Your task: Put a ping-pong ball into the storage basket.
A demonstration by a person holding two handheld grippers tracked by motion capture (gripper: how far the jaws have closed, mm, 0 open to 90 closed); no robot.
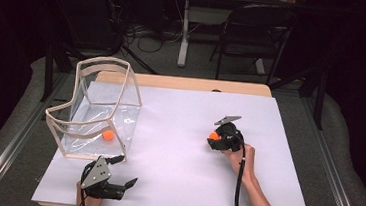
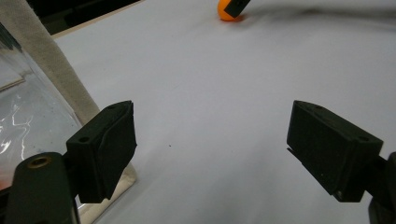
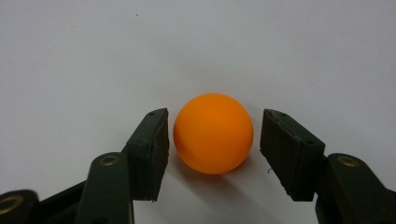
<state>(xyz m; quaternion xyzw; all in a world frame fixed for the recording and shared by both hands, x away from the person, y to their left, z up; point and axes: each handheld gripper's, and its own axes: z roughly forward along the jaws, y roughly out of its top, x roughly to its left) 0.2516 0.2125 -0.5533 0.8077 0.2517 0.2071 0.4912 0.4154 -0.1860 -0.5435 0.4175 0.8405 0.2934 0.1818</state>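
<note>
At six o'clock the left tool [image 1: 122, 185] is held wide and empty beside the bin [image 1: 95, 108]. The right tool [image 3: 212, 140] is narrowed around a ball [image 3: 213, 133], small gaps being seen at both pads. The smooth, hard, round ball could be squirted off the matte white worktop [image 1: 178, 132] if pinched off-centre. At ten o'clock, a second ball [image 1: 108, 135] is seen inside the clear, wood-framed bin.

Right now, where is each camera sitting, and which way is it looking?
High view: above the person's side, looking forward and down on the white table; both forearms show, with the left tool and right tool.
Left gripper view: rides the left tool, looking across the table past its two black jaws.
Right gripper view: rides the right tool, looking down at the orange ball between its jaws.
Shared: all three views show that ball.
</note>
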